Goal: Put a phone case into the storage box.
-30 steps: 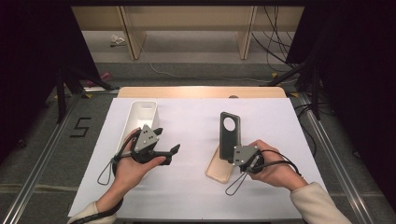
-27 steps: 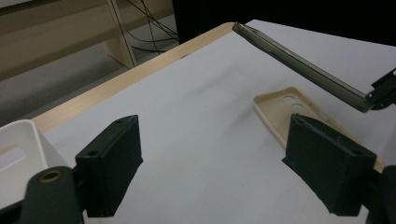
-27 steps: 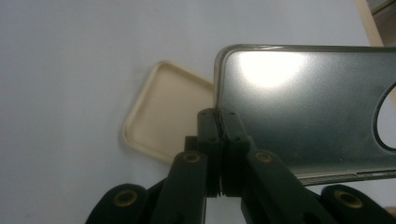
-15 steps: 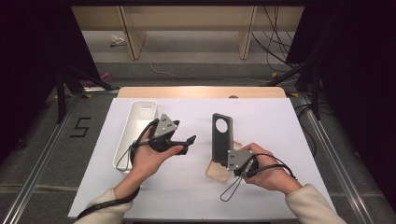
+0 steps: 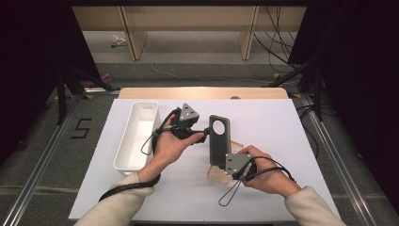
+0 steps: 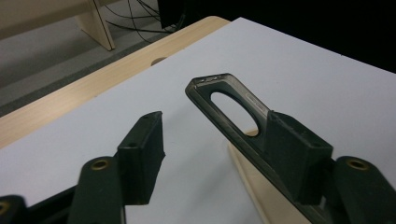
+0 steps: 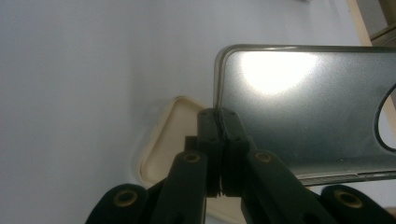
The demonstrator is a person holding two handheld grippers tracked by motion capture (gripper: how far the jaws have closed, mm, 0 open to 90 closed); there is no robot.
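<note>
A dark translucent phone case with a round camera hole stands tilted above the table; my right gripper is shut on its lower edge. In the right gripper view the jaws pinch the rim of the case. A beige phone case lies flat on the table beneath it, also. My left gripper reaches in from the left. Its jaws have just been closing and stand apart, with the dark case between them, lying along the right-hand pad and clear of the other.
A long white tray stands at the left of the white table sheet. The wooden table edge runs along the back. Beyond it are floor, cables and wooden shelf legs.
My left gripper has swung right from beside the tray to the dark case, and its jaws have narrowed. The right gripper holds the case, shifted slightly left.
</note>
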